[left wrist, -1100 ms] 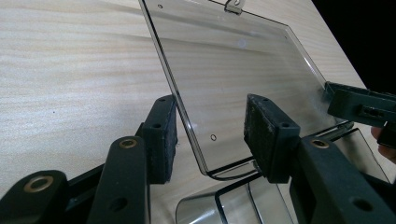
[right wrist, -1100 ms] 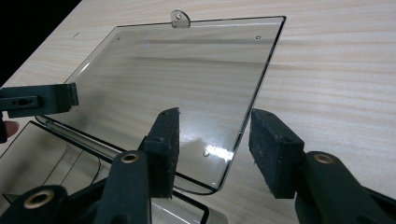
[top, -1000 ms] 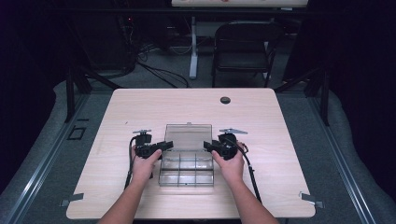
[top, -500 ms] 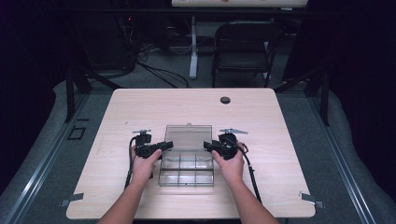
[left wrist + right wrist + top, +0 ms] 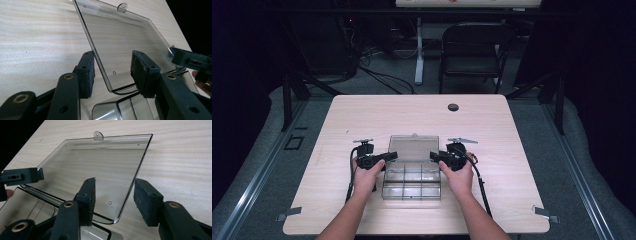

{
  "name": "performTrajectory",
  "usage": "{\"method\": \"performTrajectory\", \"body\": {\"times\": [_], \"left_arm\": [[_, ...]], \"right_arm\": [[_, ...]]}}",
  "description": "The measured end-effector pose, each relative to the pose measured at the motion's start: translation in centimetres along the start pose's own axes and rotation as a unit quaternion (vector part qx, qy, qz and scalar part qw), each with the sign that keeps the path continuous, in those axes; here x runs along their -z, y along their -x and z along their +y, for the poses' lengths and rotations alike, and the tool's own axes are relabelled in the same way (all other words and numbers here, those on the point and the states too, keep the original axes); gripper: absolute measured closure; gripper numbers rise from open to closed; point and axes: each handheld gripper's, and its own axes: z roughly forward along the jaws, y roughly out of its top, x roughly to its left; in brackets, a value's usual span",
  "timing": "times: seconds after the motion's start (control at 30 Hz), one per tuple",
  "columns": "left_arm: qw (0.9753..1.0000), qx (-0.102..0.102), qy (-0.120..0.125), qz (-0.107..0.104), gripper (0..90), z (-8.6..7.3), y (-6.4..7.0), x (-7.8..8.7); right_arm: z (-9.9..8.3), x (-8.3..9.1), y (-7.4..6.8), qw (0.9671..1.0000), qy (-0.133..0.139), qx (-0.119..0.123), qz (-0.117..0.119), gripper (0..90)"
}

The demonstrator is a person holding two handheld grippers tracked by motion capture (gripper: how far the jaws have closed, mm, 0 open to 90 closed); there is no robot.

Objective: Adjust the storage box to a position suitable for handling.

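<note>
- A clear plastic box (image 5: 412, 180) with small compartments stands on the wooden worktop (image 5: 362, 115), near the edge on the person's side and about in the middle from left to right.
- Its lid (image 5: 413, 148) is open and leans back, away from the person; a small tab (image 5: 122, 7) sits at the middle of its far edge.
- The left gripper (image 5: 388, 158) is at the left side of the lid, held by the left hand (image 5: 366, 176).
- In the left gripper view its jaws are apart, and the left edge of the lid (image 5: 120, 50) passes between the two pads (image 5: 88, 72). The edge is close to the left pad, but I cannot tell if it touches; the other pad is clearly apart from the plastic.
- The right gripper (image 5: 435, 157) is at the right side of the lid, held by the right hand (image 5: 460, 179).
- In the right gripper view its jaws are also apart, with the right edge of the lid (image 5: 100, 170) between the pads (image 5: 147, 200), and a gap shows on both sides of the edge.
- A small dark round thing (image 5: 453, 107) lies on the far part of the worktop, well apart from the box.
- A dark chair (image 5: 472, 50) stands on the floor behind the worktop.
</note>
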Motion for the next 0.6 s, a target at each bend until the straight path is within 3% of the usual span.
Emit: {"method": "performTrajectory", "body": {"times": [0.6], "left_arm": [[0.9996, 0.028, -0.003, -0.008, 54.5, -0.16, -0.25, -0.13]], "right_arm": [[-0.09, -0.12, 0.03, 1.0, -0.002, -0.003, 0.0, 52.1]]}}
